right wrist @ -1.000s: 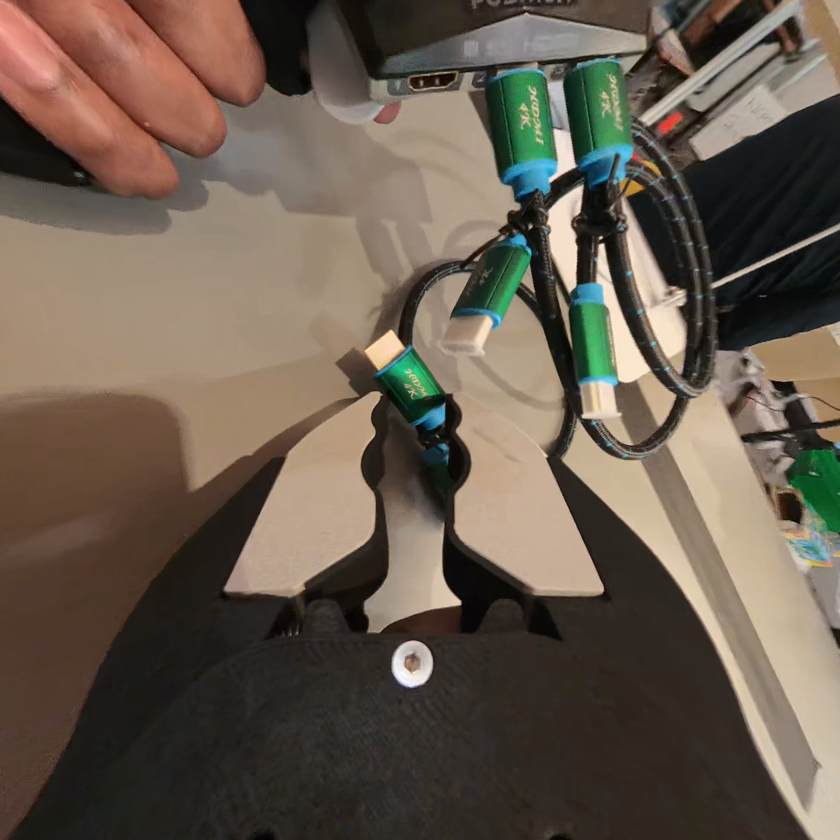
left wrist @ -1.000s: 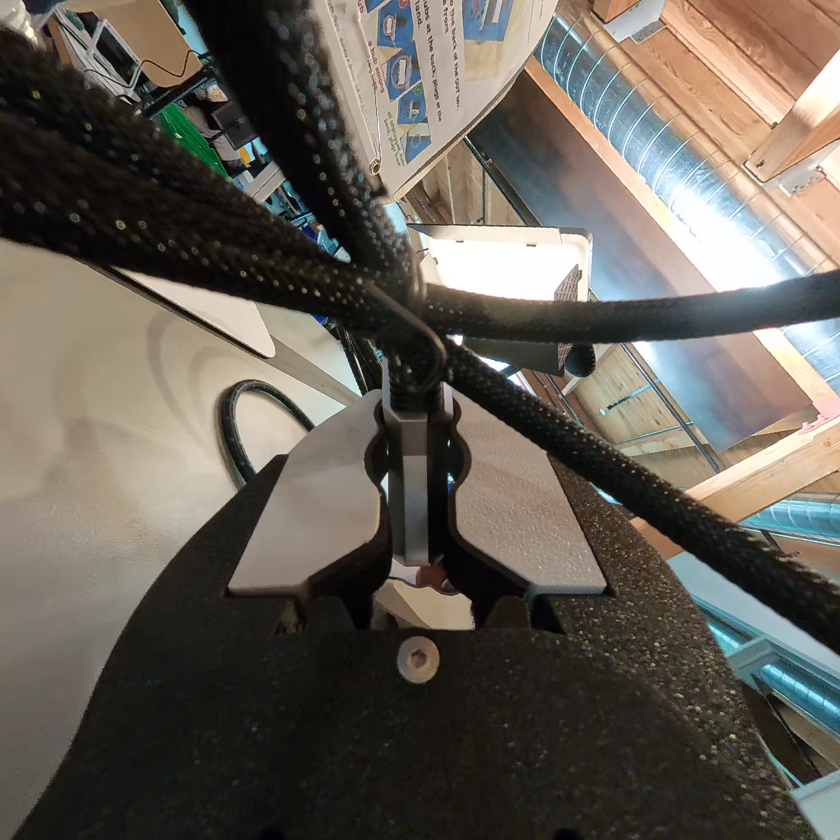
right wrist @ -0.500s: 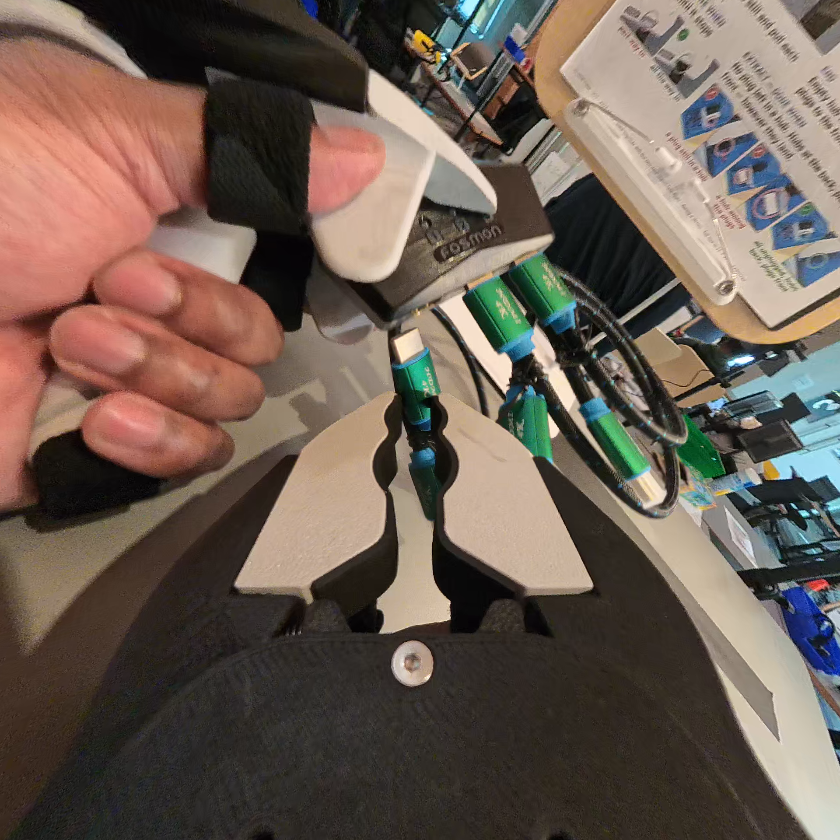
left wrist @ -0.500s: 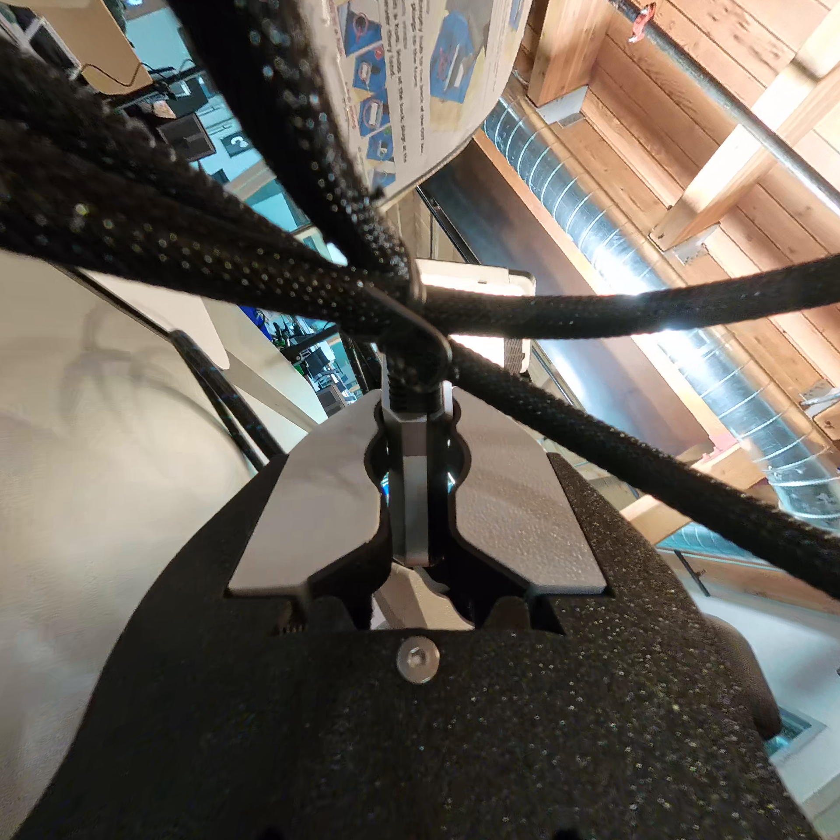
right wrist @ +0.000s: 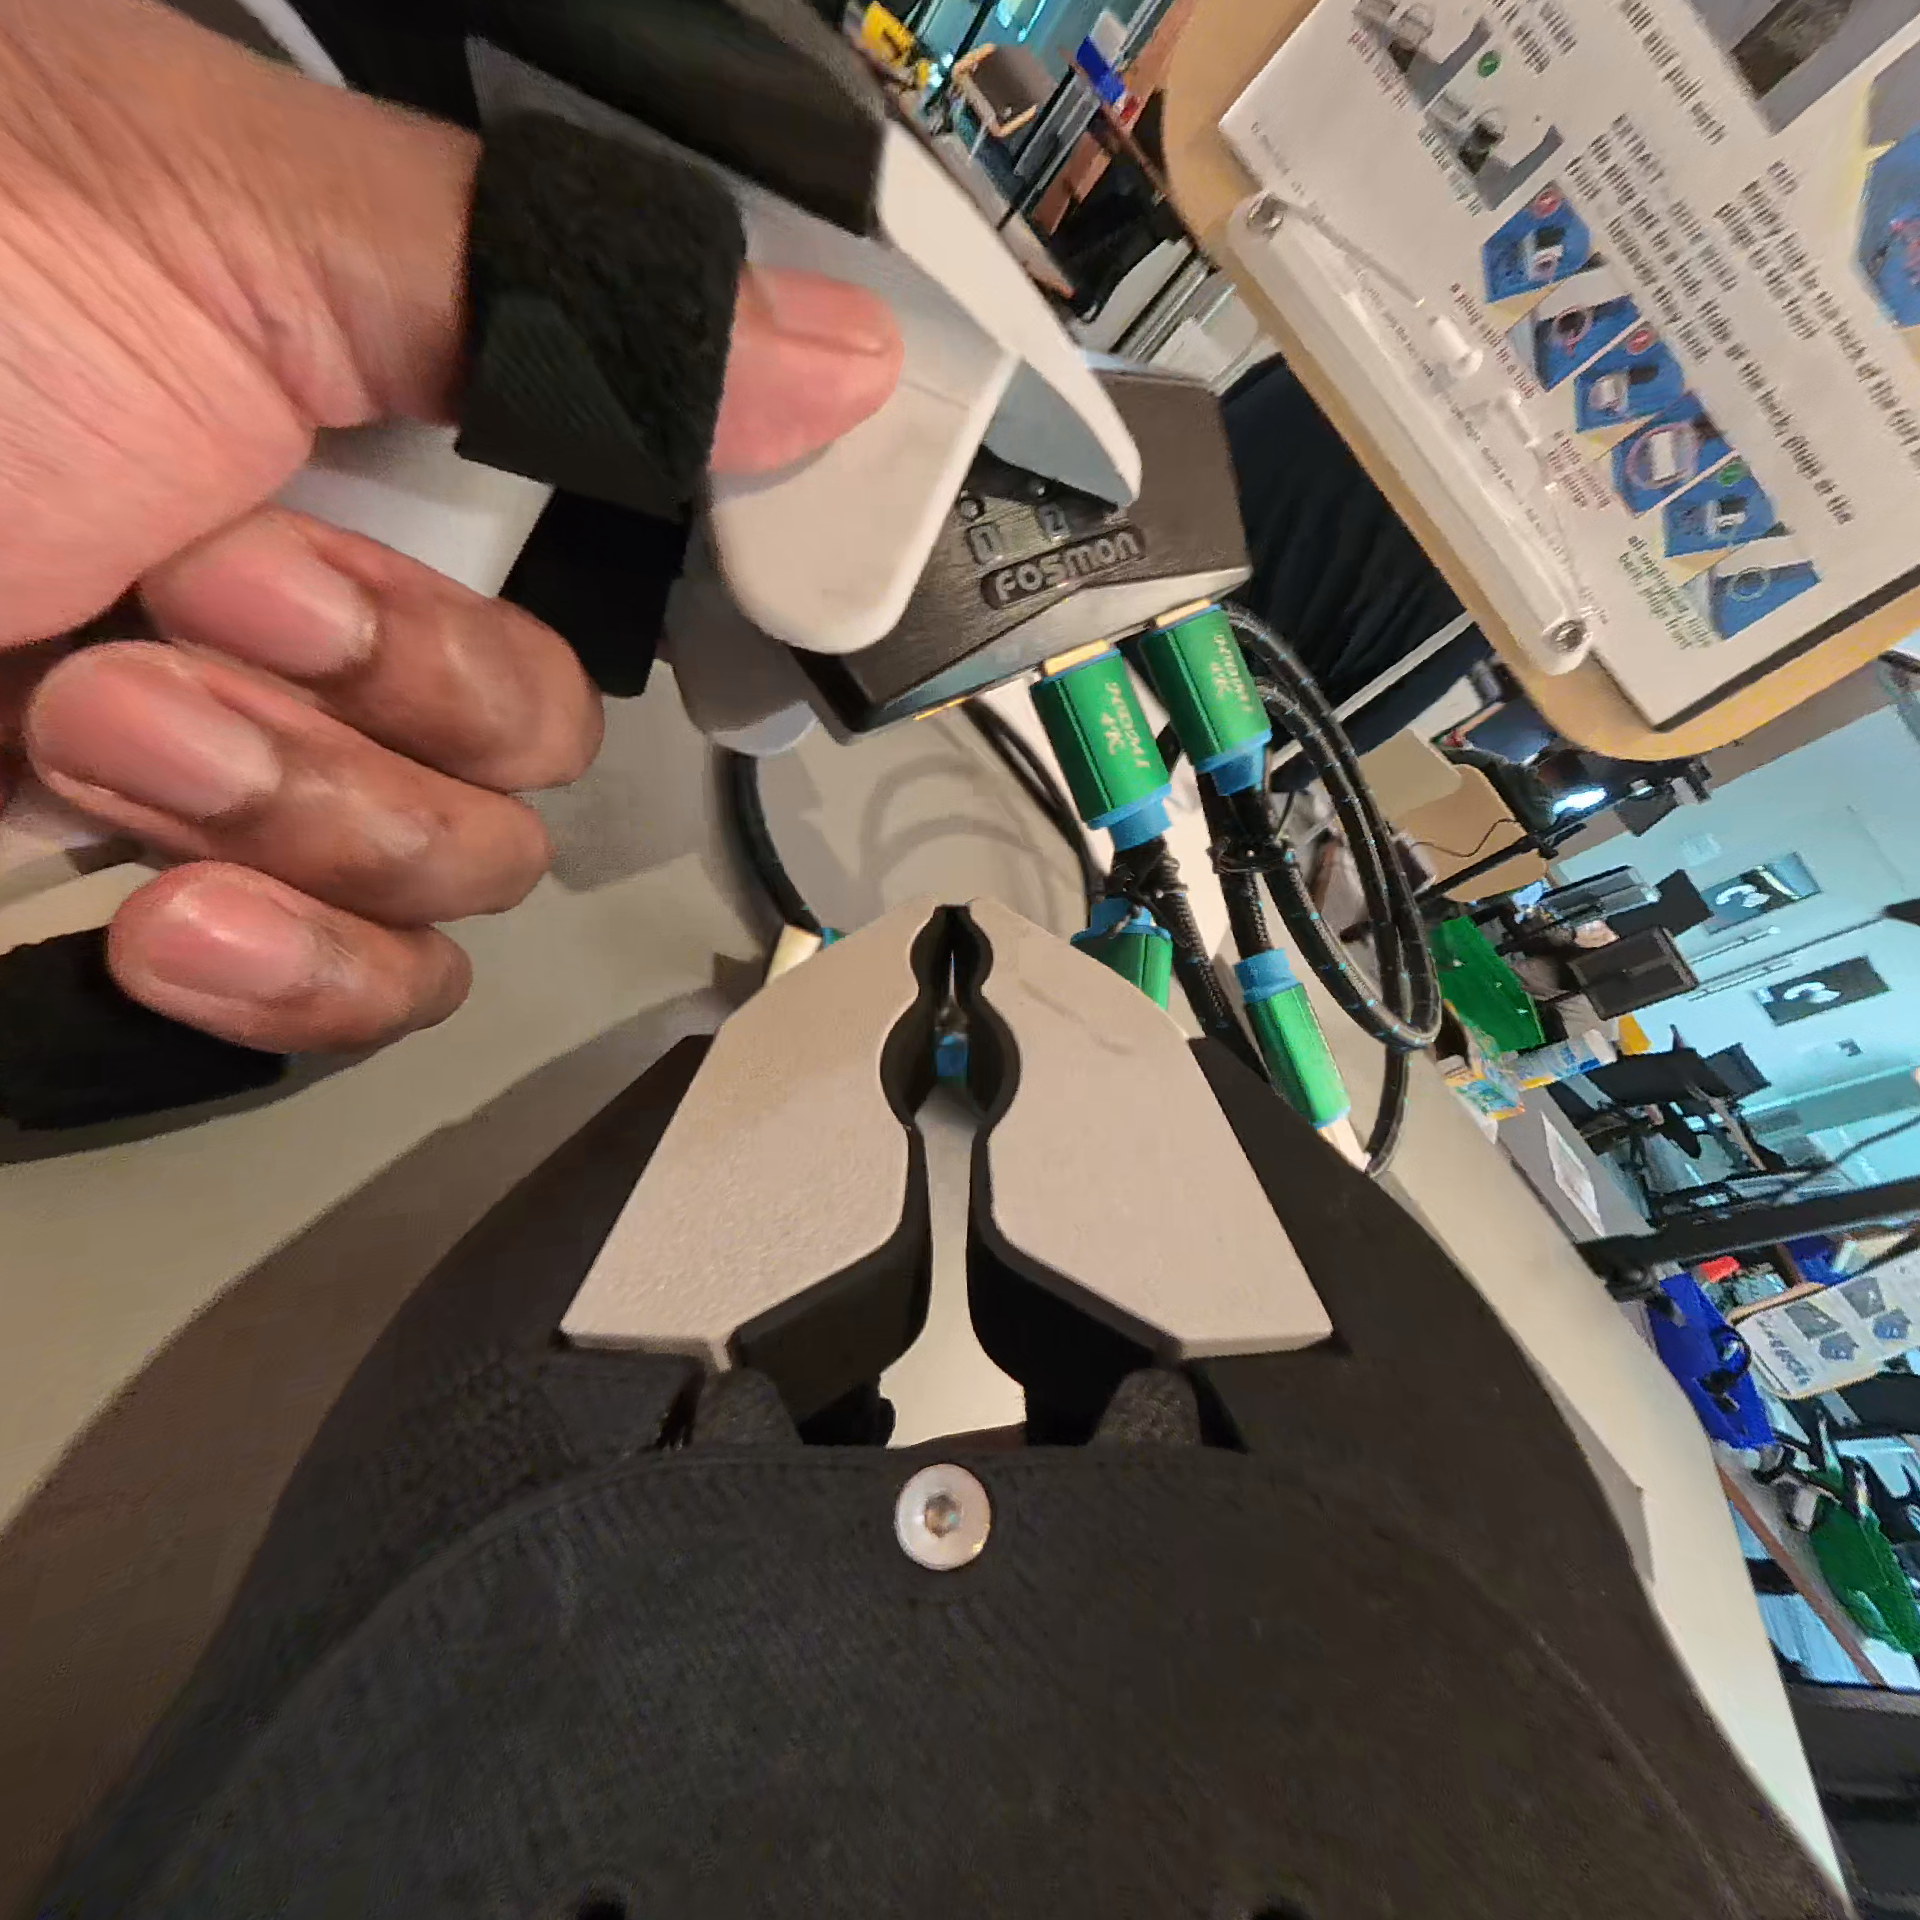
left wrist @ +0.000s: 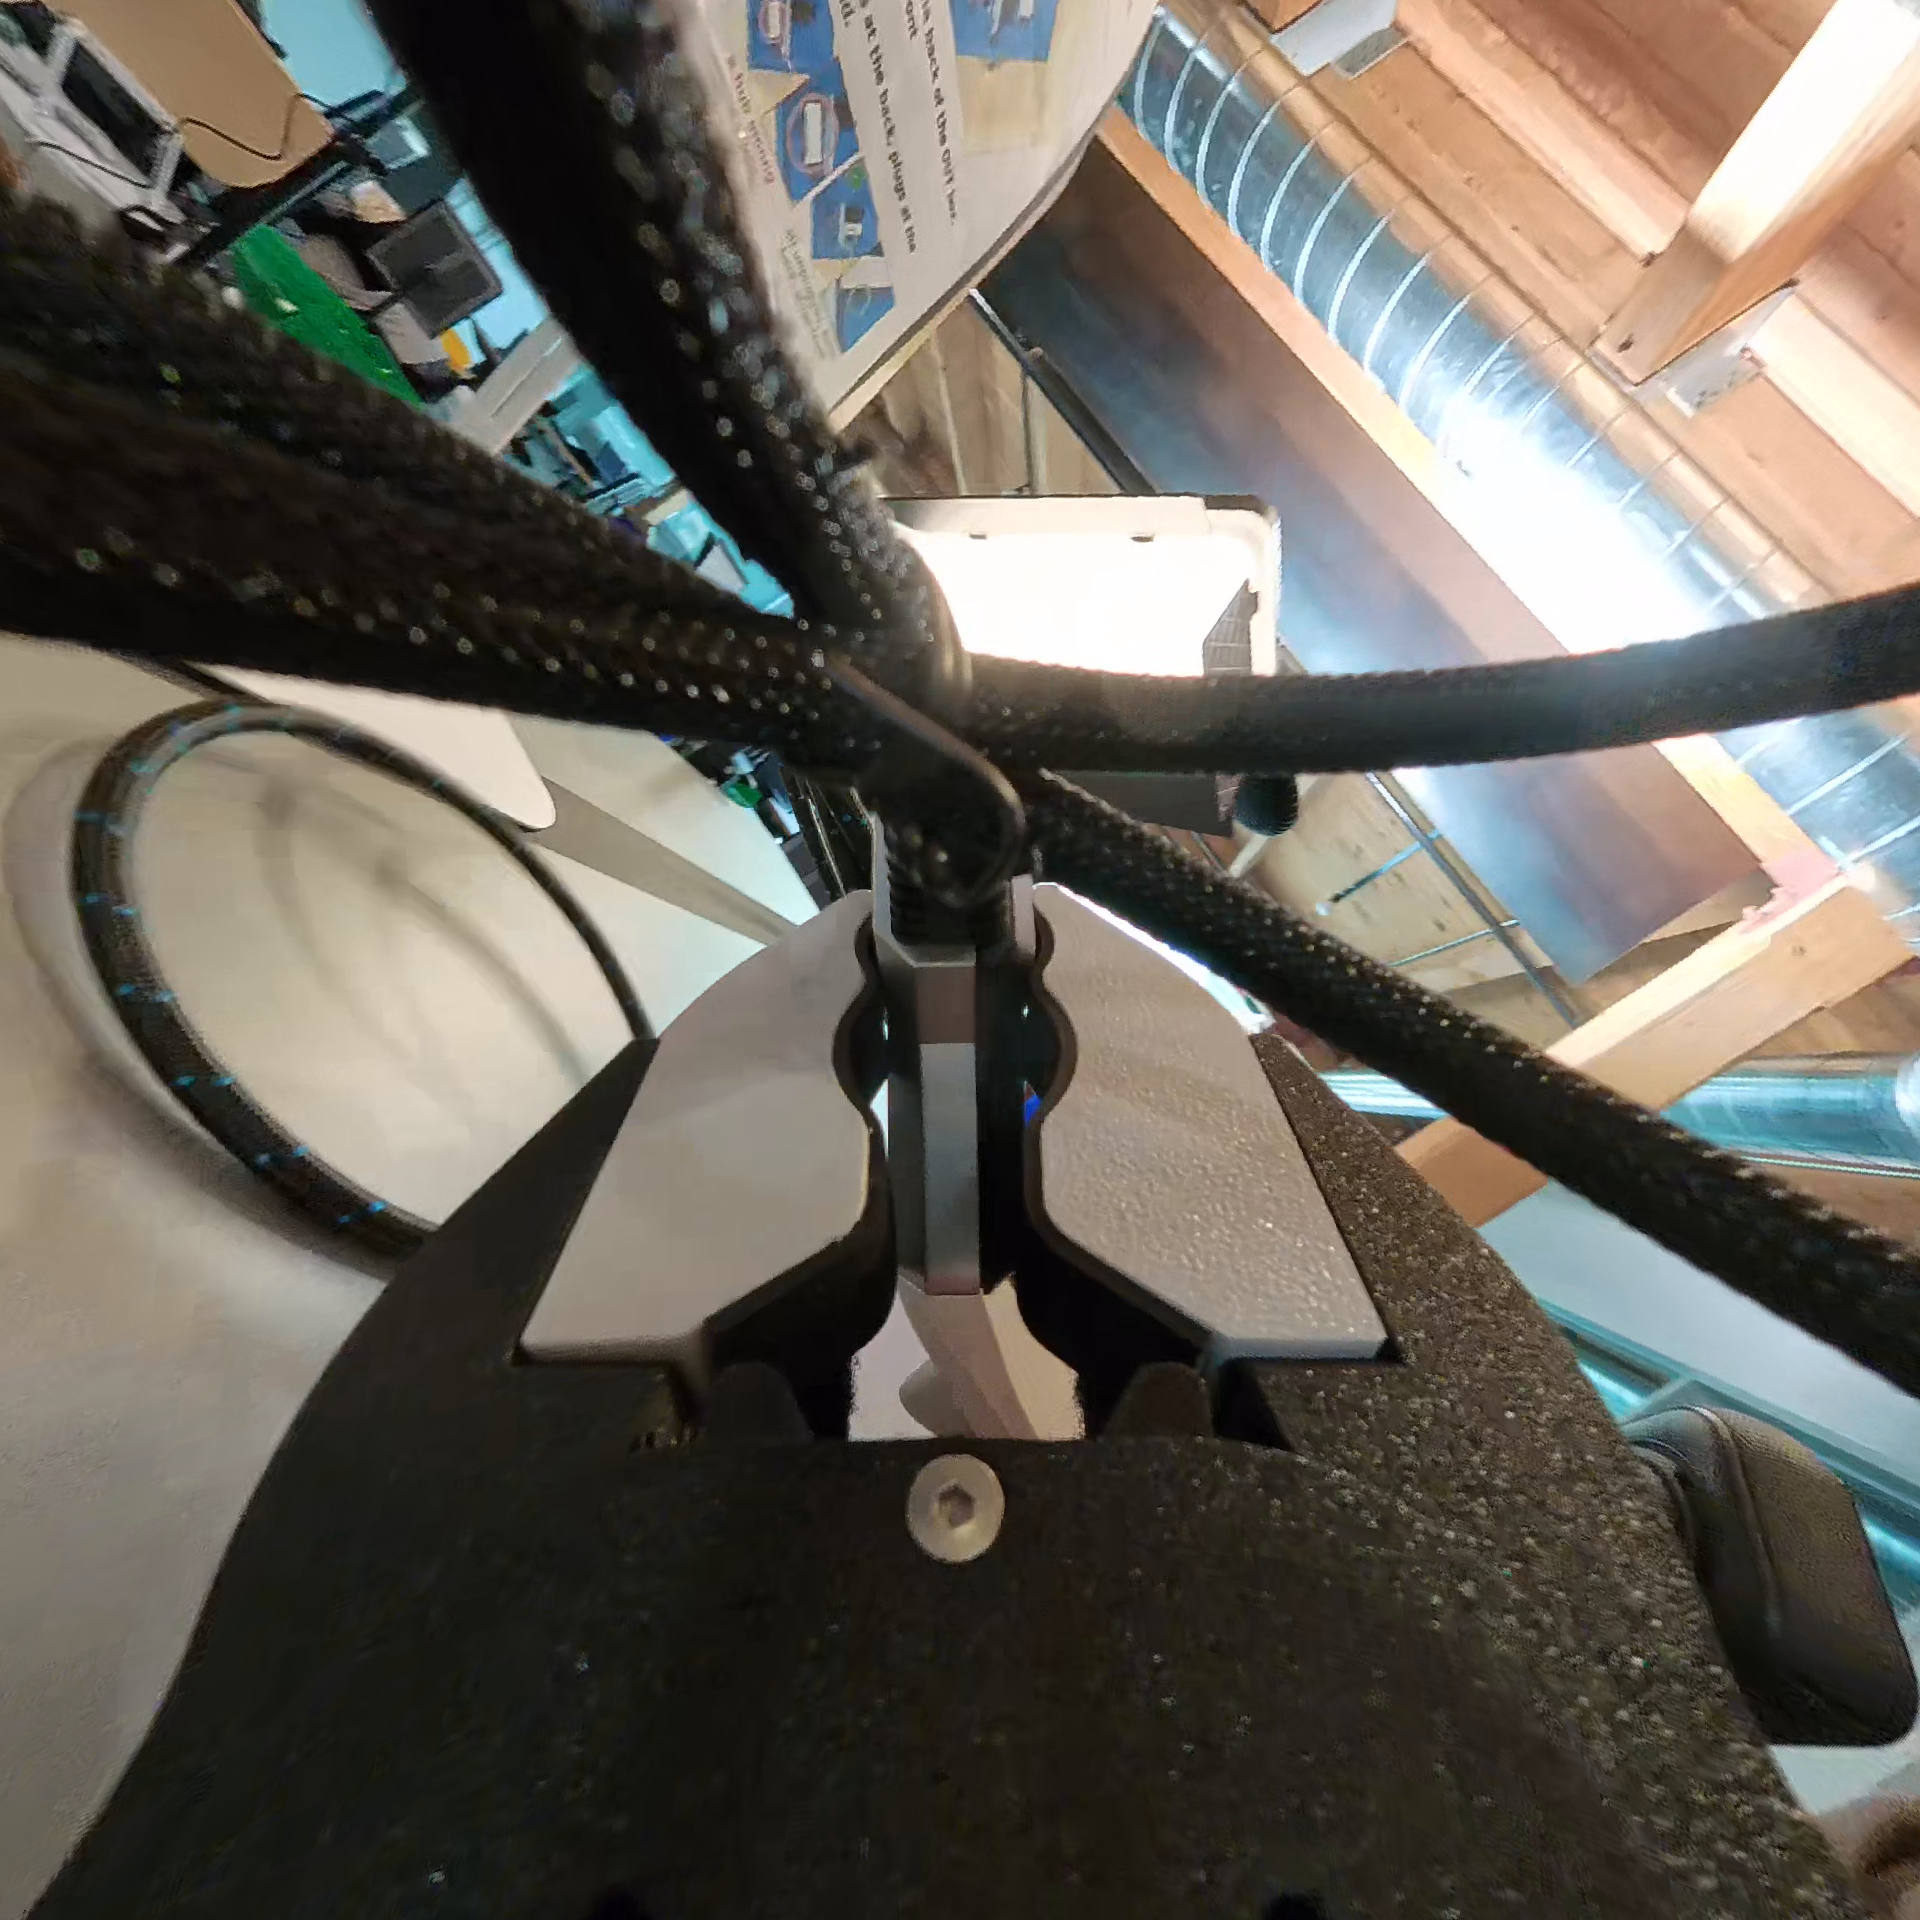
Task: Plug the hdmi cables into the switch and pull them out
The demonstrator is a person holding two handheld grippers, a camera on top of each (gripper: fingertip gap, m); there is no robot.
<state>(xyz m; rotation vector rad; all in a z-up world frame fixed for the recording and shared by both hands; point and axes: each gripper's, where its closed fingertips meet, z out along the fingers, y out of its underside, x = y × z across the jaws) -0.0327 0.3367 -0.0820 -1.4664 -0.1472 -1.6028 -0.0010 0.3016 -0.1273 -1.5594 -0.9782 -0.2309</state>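
Dark brushed metal was what the left gripper (left wrist: 951, 914) held: a small dark metal box (left wrist: 940, 1122), taken edge-on between its two pale fingers (left wrist: 727, 1122), both pressed on the flat sides. It was lifted above the pale table (right wrist: 312, 1091), in front of the right gripper (right wrist: 951, 920). From beside the left hand (right wrist: 260, 582) I judged the box rigid and rather light. Its smooth faces were perhaps a little slippery, so the broad sides, away from the sockets, seemed the correct place to grip. Black braided cables (left wrist: 1403, 696) spread out from its far end. They looked stiff and springy, and I thought they would pull on the box when it was turned. Each green plug (right wrist: 1107, 748) had a hard shell with a blue collar, a better place to hold than the cable behind it. The right gripper's jaws were closed tip to tip. A cream plug tip (right wrist: 795, 945) showed just beside its left finger, and some blue showed through the hollow between the fingers. Whether anything was really pinched there I could not tell. I counted one box, two grippers, two plugs seated side by side in the box, two more hanging free, and probably a fifth behind the right fingers. One instruction board (right wrist: 1558, 312) stood above.
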